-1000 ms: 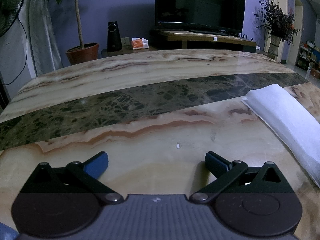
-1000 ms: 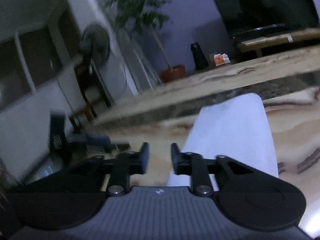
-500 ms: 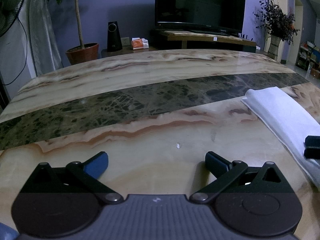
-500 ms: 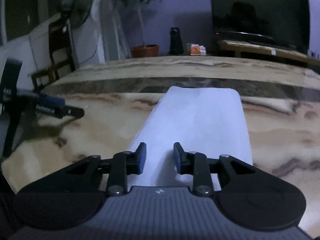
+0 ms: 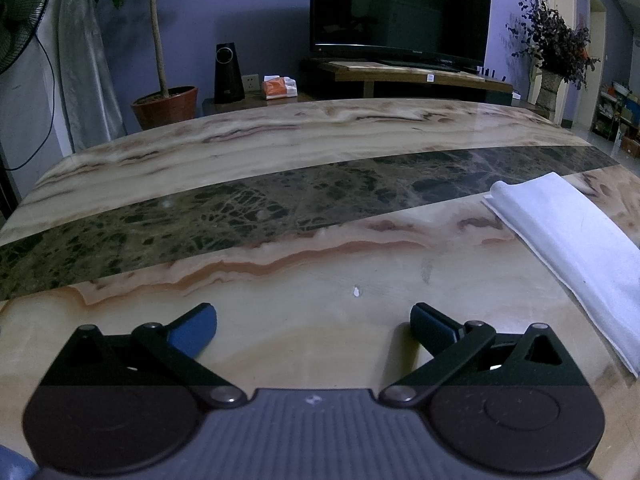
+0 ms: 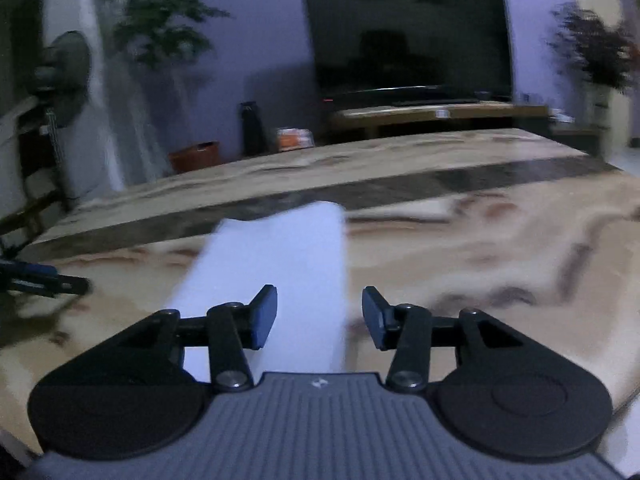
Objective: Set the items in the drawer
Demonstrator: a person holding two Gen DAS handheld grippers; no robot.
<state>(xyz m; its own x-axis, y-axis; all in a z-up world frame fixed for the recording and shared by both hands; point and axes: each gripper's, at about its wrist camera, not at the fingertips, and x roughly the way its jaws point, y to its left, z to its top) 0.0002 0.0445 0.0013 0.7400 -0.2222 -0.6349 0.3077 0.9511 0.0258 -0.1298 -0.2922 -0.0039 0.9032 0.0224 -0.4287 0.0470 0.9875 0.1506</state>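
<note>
We see our left gripper (image 5: 314, 326) spread wide over glossy veined marble table (image 5: 280, 152), right gripper (image 6: 319, 318) parted above the soft white folded cloth (image 6: 280, 264), lying flat on the marble.

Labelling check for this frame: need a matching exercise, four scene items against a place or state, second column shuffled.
Items:
1. folded white cloth
2. left gripper
3. red-brown plant pot
4. big black TV screen

Places or states:
A. on the floor beyond the table's far edge
B. lying flat on the marble table
C. standing dark on a low wooden stand
D. open wide, low over bare marble

Pairs: 1-B, 2-D, 3-A, 4-C
</note>
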